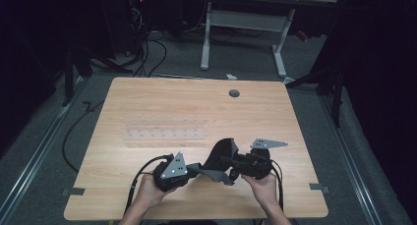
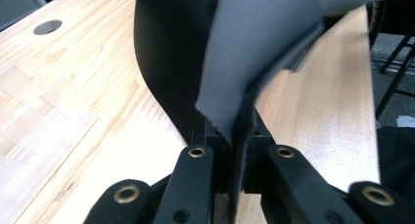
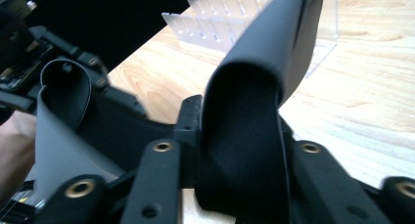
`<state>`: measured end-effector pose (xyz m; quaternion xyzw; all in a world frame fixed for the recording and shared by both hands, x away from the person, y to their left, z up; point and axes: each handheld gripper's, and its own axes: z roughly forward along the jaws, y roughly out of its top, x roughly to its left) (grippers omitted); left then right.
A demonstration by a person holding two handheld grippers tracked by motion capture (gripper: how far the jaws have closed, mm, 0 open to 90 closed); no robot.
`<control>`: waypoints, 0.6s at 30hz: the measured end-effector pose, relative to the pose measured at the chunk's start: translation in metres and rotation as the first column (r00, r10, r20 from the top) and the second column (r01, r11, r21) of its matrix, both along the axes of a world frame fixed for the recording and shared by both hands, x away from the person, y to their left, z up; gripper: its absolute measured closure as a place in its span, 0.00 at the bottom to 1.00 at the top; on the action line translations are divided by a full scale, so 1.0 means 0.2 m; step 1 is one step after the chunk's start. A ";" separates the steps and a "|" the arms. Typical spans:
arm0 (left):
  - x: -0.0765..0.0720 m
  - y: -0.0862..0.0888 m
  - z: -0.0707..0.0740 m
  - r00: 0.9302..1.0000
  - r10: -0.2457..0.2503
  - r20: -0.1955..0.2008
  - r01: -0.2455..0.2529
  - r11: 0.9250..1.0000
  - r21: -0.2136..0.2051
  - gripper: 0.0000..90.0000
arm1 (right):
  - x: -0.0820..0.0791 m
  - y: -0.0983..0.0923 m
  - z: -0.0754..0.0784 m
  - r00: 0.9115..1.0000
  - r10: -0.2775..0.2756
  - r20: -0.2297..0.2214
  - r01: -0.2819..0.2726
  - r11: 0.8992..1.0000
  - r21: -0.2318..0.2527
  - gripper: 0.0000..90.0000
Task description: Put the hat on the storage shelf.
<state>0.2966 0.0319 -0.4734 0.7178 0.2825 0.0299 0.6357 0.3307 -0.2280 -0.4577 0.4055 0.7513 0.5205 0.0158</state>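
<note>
Sheet [image 1: 220, 162], black/grey, flexible, pinched by both: left gripper [image 1: 189, 170], right gripper [image 1: 235, 162], above desk [image 1: 147, 95] near edge. Goal unclear; clear rack [image 1: 163, 131] untouched.

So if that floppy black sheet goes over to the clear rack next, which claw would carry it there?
Probably the right claw. It grips the raised fold of the black sheet, which stands nearer the clear rack. The left claw pinches the lower grey-backed end, closer to the person. Both are clamped, so it's a close call.
</note>
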 end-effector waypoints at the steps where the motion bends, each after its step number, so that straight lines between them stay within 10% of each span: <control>1: 0.00 0.00 0.00 1.000 0.000 0.000 0.000 1.000 0.000 0.96 | 0.00 0.00 0.00 1.000 0.000 0.000 0.000 1.000 0.000 0.72; 11: 0.03 0.10 0.06 0.997 0.049 -0.062 -0.054 0.995 -0.082 0.96 | -0.02 -0.11 0.00 0.998 -0.056 0.038 0.053 0.996 0.067 0.48; 18: 0.05 0.15 0.07 0.993 0.083 -0.087 -0.092 0.990 -0.104 0.96 | 0.00 -0.15 -0.12 0.992 -0.125 0.017 0.126 0.989 -0.077 0.45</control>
